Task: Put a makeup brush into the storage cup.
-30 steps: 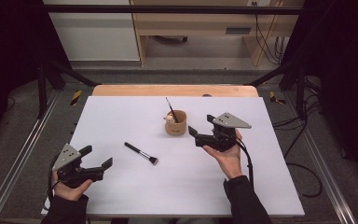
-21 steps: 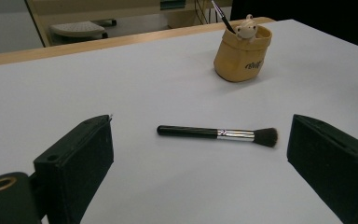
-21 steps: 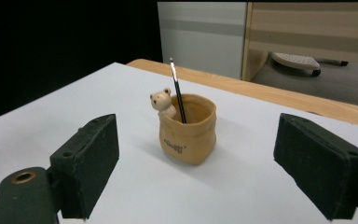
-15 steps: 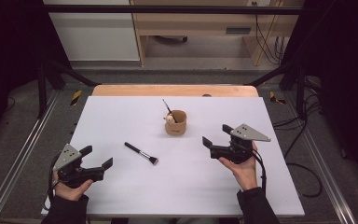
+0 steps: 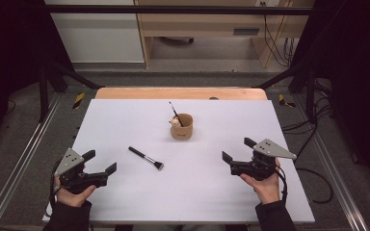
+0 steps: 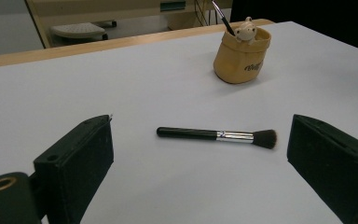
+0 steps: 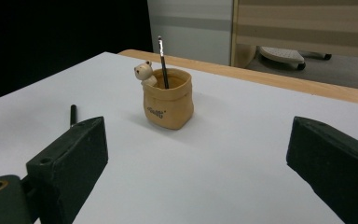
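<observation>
Item 1: my left gripper (image 5: 102,162), near table (image 5: 125,120) corner on my side, jaws wide apart, nothing between them.

Item 2: my right gripper (image 5: 238,149), near the table's right edge, jaws have just been opening and stand wide, empty.

Item 3: brush (image 5: 145,158), lying flat on the white top, just ahead of the left gripper, bristles toward the right gripper (handle black, ferrule silver).

Item 4: pot (image 5: 181,127), tan, upright, mid-table beyond the brush and well apart from both grippers; holds a thin brush (image 5: 174,110) leaning on its rim and a small bear figure (image 7: 145,73).
</observation>
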`<action>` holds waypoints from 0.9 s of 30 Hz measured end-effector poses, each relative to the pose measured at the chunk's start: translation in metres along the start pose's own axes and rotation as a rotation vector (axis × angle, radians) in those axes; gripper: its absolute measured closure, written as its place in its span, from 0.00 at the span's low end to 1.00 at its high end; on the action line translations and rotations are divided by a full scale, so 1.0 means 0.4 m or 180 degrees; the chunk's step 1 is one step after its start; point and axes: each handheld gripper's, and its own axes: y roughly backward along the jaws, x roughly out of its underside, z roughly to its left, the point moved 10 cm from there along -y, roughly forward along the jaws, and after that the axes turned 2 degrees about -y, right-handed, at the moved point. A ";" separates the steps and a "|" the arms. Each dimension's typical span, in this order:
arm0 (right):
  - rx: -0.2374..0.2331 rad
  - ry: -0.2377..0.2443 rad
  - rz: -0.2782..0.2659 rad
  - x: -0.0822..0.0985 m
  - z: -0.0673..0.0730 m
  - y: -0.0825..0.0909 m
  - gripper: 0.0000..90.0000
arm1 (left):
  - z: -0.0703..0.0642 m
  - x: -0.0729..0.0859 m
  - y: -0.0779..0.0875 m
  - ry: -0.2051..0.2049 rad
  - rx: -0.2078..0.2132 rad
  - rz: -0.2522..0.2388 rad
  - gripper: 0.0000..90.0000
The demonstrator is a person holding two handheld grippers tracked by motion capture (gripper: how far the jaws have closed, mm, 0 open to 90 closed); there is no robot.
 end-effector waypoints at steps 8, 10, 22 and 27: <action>0.0096 -0.0032 0.0015 0.035 -0.033 0.034 0.06 | 0.001 0.000 0.001 -0.0003 -0.0004 -0.0004 0.07; 0.0126 -0.0040 0.0022 0.043 -0.041 0.039 0.06 | 0.000 -0.001 0.001 -0.0004 -0.0001 -0.0007 0.07; 0.0170 -0.0078 0.0005 0.067 -0.067 0.082 0.06 | 0.006 0.001 0.001 0.0012 -0.0003 -0.0015 0.07; 0.0195 -0.0104 -0.0012 0.076 -0.079 0.099 0.06 | 0.005 0.001 0.001 0.0009 -0.0001 -0.0014 0.07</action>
